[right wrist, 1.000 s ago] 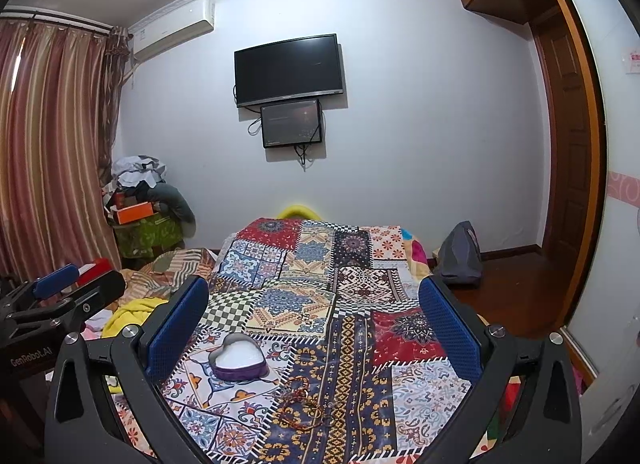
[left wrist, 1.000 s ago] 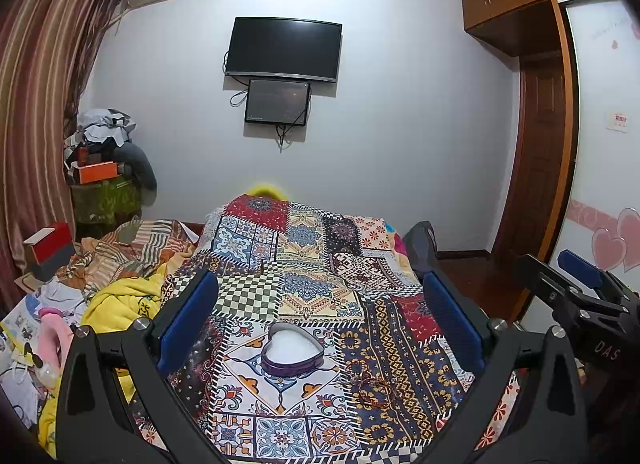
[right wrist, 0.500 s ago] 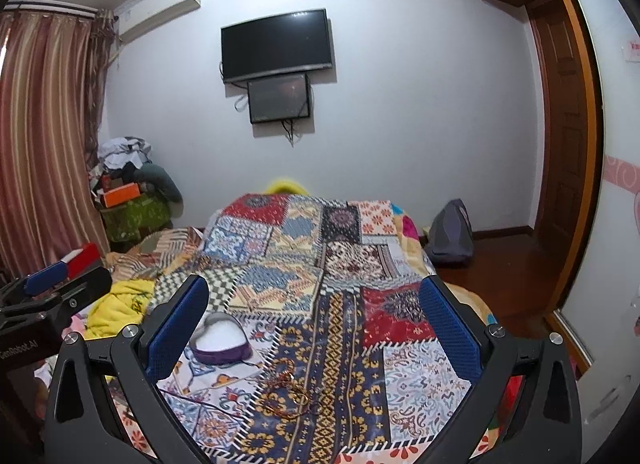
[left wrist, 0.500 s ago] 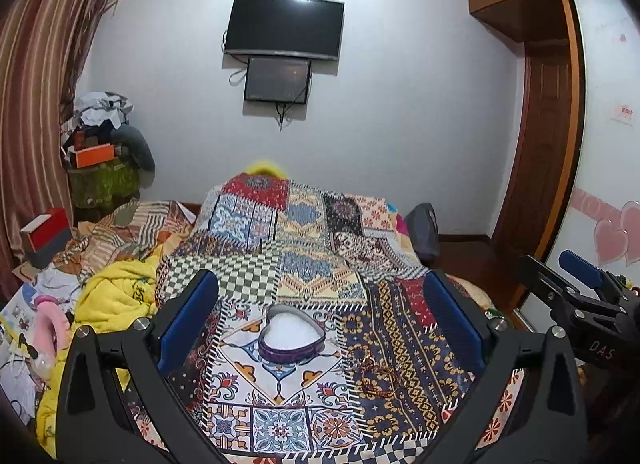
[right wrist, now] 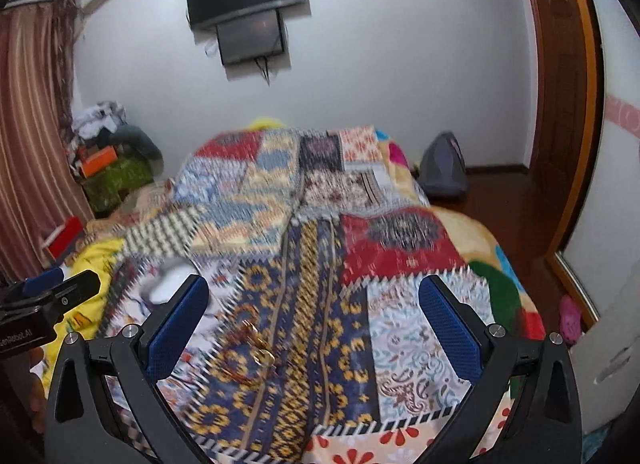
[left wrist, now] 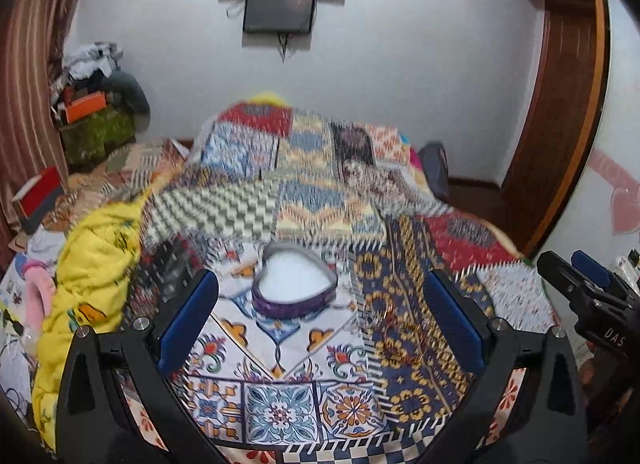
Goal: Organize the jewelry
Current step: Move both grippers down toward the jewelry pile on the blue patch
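Gold and reddish strands of jewelry (left wrist: 394,330) lie loose on the patchwork bedspread (left wrist: 280,400), just to the right of the heart-shaped box (left wrist: 294,284), whose white lining is bare. Your left gripper (left wrist: 320,322) hangs released over the spread with the box between its blue pads, and your right gripper (right wrist: 312,330) is likewise spread wide and empty above the same tangle (right wrist: 250,344). Both views are smeared by motion, so how many pieces are in that pile is, at best, a guess.

For the pick-up, let the right gripper take it. Slow down first so the picture sharpens, then come down with the pads straddling the thickest knot. Press lightly into the cloth, since thin chain slips under stiff pads. Close fully, lift straight, and watch for a trailing strand snagging. Keep the left gripper near the box rim to steady it.
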Demonstrator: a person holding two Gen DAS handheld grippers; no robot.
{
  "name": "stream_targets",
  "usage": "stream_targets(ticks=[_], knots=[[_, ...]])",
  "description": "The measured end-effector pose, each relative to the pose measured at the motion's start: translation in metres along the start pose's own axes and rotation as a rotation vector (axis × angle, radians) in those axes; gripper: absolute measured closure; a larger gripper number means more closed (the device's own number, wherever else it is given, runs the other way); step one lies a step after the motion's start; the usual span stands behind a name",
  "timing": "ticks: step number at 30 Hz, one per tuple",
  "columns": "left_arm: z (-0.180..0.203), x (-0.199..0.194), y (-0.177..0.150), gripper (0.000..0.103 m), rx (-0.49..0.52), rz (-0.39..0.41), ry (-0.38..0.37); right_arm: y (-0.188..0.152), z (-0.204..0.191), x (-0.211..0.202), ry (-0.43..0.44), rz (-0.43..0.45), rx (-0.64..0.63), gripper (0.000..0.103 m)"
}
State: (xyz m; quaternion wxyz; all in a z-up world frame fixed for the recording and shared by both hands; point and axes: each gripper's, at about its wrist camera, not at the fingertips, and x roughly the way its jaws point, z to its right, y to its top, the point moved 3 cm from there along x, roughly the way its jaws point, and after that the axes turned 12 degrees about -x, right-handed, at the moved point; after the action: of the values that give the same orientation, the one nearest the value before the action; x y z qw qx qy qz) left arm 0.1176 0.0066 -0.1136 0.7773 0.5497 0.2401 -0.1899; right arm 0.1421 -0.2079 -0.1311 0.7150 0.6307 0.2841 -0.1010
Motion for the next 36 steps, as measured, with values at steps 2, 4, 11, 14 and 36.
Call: stream_targets(ticks=[2,4,11,14,36], knots=[[-0.002,0.017,-0.008,0.000,0.001,-0.051,0.007,-0.007,0.001,0.008,-0.001,-0.033,-0.011,0.000],[-0.004,0.035,-0.017,0.000,0.003,-0.103,0.011,-0.014,0.002,0.017,0.005,-0.077,-0.027,0.000],[-0.005,0.079,-0.050,0.004,0.021,-0.267,-0.012,-0.031,-0.002,0.040,0.024,-0.164,-0.088,0.000],[-0.003,0.093,-0.062,0.014,0.031,-0.333,-0.034,-0.037,-0.004,0.048,0.061,-0.186,-0.089,0.000],[0.030,0.151,-0.086,0.086,0.006,-0.510,-0.201,-0.056,-0.027,0.073,0.293,-0.281,-0.092,0.051]])
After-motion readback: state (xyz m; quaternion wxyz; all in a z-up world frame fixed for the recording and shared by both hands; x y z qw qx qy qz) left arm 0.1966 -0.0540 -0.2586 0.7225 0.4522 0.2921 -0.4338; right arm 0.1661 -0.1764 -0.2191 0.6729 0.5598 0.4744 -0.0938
